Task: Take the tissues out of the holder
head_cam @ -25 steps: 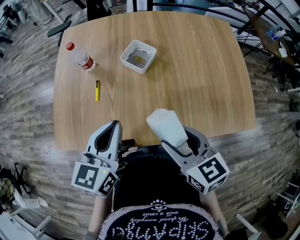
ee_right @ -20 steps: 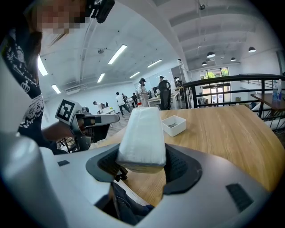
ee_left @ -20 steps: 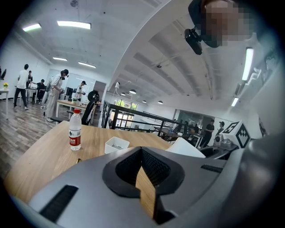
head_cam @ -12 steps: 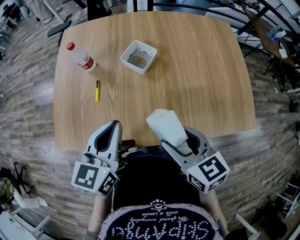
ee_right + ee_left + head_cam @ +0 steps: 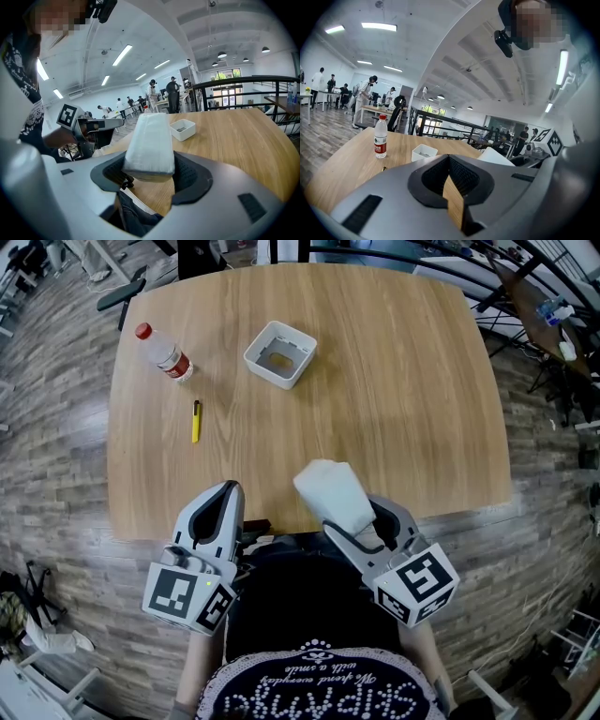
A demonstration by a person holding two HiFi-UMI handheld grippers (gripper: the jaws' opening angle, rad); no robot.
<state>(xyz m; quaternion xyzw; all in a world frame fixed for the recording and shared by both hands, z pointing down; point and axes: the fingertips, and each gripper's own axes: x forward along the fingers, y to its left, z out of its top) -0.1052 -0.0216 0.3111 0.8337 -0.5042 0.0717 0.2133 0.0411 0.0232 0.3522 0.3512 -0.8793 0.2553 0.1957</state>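
Nearest, at the front edge of the counter [image 5: 394, 409], a white pack of tissues [image 5: 334, 491] is clamped in the right tongs [image 5: 362, 519] and held clear of the wood. Beside them the left tongs [image 5: 224, 493] are held closed, with nothing between the jaws. Farther out a yellow pen [image 5: 195, 421] is seen. Beyond it is the white holder [image 5: 279, 354], well apart from the pack, with no pack seen inside, and a water bottle [image 5: 165, 353] stands to its left. The removal is judged done; only setting the pack down seems left.
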